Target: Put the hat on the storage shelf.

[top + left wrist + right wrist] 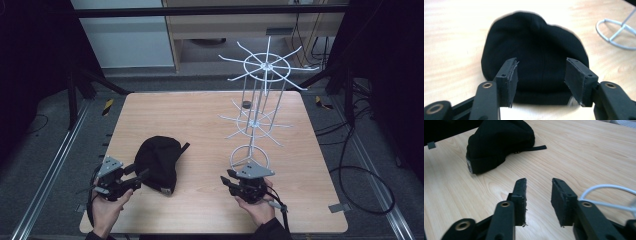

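A black knitted hat (159, 161) lies on the wooden table (200, 125) at the front left, a short strap sticking out of its far right side. My left gripper (141, 176) is open just left of the hat. In the left gripper view its jaws stand wide on either side of the hat (534, 52), above the brim, without pinching it. My right gripper (226, 180) is open over bare table in front of the white wire rack (257, 105). In the right gripper view the hat (499, 142) lies farther off at the upper left, with the gripper (539, 192) empty.
The wire rack stands on a ring base (249, 156) at the table's right half, its two tiers of spokes reaching out over the table. A small dark object (246, 104) sits behind it. The rack's ring base (616, 32) also appears in the left gripper view.
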Available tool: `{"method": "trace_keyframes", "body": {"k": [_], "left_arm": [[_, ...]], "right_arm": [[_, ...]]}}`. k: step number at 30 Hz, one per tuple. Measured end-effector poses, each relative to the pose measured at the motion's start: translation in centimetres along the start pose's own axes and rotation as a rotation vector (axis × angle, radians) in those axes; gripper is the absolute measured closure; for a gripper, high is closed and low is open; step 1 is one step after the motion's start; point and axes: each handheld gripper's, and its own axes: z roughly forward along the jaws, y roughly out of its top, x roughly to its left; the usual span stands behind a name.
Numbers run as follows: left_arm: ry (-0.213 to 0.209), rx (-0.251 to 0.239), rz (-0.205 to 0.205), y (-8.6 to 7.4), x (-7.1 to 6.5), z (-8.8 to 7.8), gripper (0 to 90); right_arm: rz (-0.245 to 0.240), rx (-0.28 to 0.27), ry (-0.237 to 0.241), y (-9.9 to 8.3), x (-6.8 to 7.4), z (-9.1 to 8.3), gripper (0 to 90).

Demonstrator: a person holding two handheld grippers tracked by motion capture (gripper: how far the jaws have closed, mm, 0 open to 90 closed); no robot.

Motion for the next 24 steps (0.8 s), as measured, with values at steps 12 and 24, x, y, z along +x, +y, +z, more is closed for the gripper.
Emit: {"method": "trace_keyframes", "body": {"k": [12,24], "left_arm": [[0.043,0.012,-0.032,3.8,0.0,5.3,37.1],[0.037,0.135,-0.119,3.0,0.1,8.6,60.4]], "right_arm": [[0.059,-0.037,-0.101,-3.2,-2.6,-5.5,47.7],[0.156,-0.039,-0.203,-4.8,-6.2,-7.2,42.2]]}}
